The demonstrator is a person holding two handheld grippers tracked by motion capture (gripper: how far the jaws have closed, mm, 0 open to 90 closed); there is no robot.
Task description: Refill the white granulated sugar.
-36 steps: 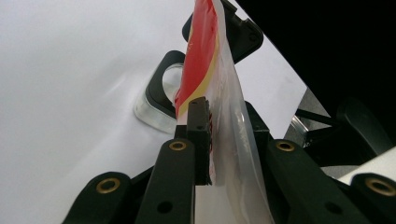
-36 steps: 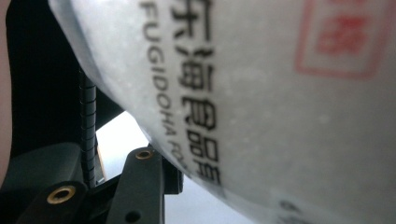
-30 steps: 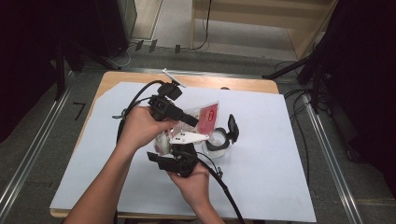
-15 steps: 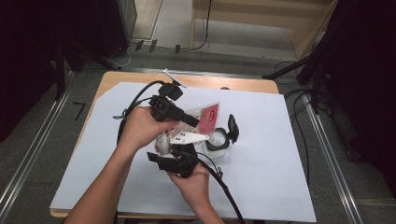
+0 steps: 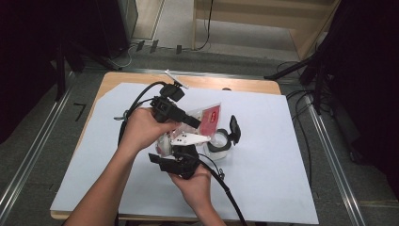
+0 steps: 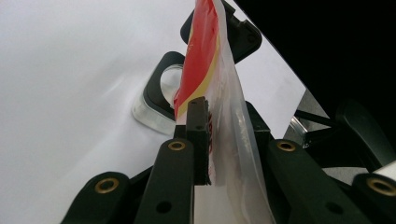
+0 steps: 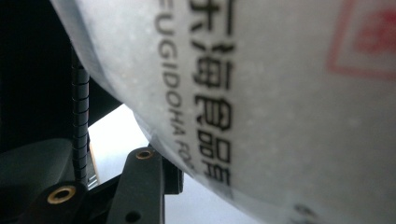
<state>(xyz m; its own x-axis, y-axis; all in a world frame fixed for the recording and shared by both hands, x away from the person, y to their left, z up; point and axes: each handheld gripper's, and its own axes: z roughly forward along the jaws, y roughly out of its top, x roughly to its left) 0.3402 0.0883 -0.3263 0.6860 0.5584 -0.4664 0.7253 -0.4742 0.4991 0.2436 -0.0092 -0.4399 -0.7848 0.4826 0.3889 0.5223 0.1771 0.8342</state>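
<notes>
A plastic bag (image 5: 210,116), red at one end and clear with printed text at the other, hangs over the middle of the table. My left gripper (image 5: 196,123) reaches in from the left and is shut on the bag's (image 6: 205,56) edge. Just below and beyond it stands a clear container (image 5: 220,141) with a black rim and an open black lid (image 5: 234,128). My right gripper (image 5: 181,149) points up from the near side, against the bag's pale lower end. In the right gripper view the bag (image 7: 280,93) lies close over the lens and hides one jaw.
A white sheet (image 5: 282,155) covers the wooden table (image 5: 235,84). Black cables (image 5: 226,188) trail from both grippers toward the near edge. Metal rails and dark stands flank the table on both sides.
</notes>
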